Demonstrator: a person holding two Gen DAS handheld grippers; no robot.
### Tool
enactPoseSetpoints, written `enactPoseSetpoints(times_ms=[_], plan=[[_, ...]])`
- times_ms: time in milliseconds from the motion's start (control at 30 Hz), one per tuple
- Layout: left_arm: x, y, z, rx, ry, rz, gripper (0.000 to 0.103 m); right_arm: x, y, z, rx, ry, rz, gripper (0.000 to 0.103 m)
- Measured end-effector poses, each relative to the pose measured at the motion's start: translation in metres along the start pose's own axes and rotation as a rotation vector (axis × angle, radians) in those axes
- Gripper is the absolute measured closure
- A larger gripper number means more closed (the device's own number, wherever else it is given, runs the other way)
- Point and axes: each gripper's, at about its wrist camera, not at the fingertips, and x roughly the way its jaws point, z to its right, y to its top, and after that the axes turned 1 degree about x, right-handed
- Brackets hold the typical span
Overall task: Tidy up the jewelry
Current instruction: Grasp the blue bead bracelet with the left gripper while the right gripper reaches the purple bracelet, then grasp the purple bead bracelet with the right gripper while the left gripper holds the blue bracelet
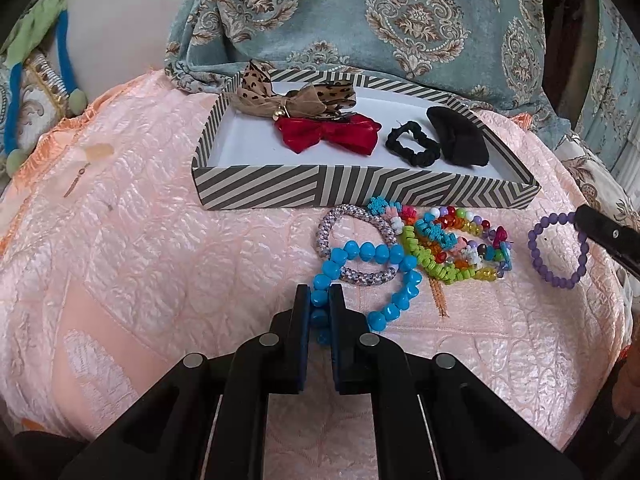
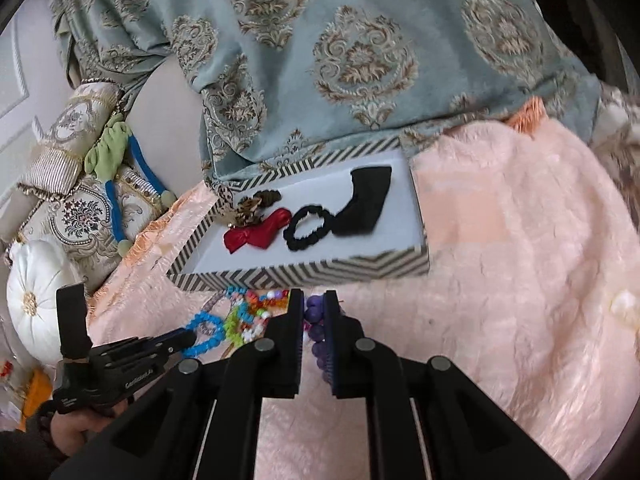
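The left gripper (image 1: pixel 320 300) is pinching the blue bead bracelet (image 1: pixel 376 280) between narrow jaws, the bracelet lying on the peach quilted cover (image 1: pixel 160 260). At two o'clock from it, the right gripper (image 2: pixel 313 308) is closing its jaws on the purple bead bracelet (image 1: pixel 558 250) — beads are showing between the fingers. A heap of multicoloured bracelets (image 1: pixel 452 244) is sitting between the two, just at six o'clock of the striped tray (image 1: pixel 360 192). Inside the tray are lying a red bow (image 1: pixel 328 134), a leopard bow (image 1: pixel 296 94), a black scrunchie (image 1: pixel 412 144) and a black cloth piece (image 1: pixel 460 136).
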Motion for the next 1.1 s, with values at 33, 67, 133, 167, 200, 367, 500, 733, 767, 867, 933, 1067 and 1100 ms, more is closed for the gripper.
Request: enactPoseSetpoints(times_ms=[33, 67, 133, 167, 200, 367, 500, 733, 767, 867, 933, 1067, 1100], plan=[[0.000, 0.000, 0.000, 0.002, 0.003, -0.001, 0.103, 0.002, -0.001, -0.001, -0.005, -0.008, -0.008, 0.094], [0.000, -0.001, 0.001, 0.006, 0.009, 0.000, 0.103, 0.004, -0.002, -0.002, -0.009, -0.016, -0.016, 0.094], [0.000, -0.001, 0.002, 0.014, 0.026, 0.003, 0.103, 0.010, -0.006, -0.001, -0.007, -0.039, -0.046, 0.094], [0.000, -0.001, 0.003, 0.018, 0.032, 0.004, 0.103, 0.013, -0.009, 0.000, -0.002, -0.050, -0.062, 0.094], [0.000, -0.001, 0.003, 0.020, 0.035, 0.005, 0.103, 0.015, -0.011, 0.000, 0.001, -0.056, -0.071, 0.094], [-0.004, 0.001, -0.002, -0.007, 0.036, 0.021, 0.103, 0.019, -0.014, 0.003, 0.014, -0.061, -0.087, 0.094], [-0.003, 0.001, -0.003, -0.014, 0.037, 0.020, 0.103, 0.020, -0.014, 0.003, 0.011, -0.063, -0.088, 0.094], [-0.001, 0.000, -0.001, -0.005, 0.054, 0.011, 0.103, 0.023, -0.015, -0.002, -0.012, -0.069, -0.100, 0.094], [-0.001, 0.000, -0.001, -0.003, 0.055, 0.012, 0.103, 0.022, -0.015, -0.003, -0.018, -0.072, -0.100, 0.094], [-0.001, 0.000, -0.001, -0.002, 0.056, 0.011, 0.103, 0.023, -0.015, -0.004, -0.024, -0.077, -0.100, 0.094], [-0.001, 0.000, -0.001, 0.000, 0.057, 0.010, 0.103, 0.023, -0.016, -0.004, -0.026, -0.080, -0.104, 0.094], [0.000, 0.000, -0.001, 0.004, 0.060, 0.008, 0.103, 0.023, -0.016, -0.005, -0.035, -0.086, -0.102, 0.094], [0.000, 0.000, -0.001, 0.004, 0.060, 0.008, 0.103, 0.023, -0.016, -0.005, -0.035, -0.088, -0.104, 0.093]])
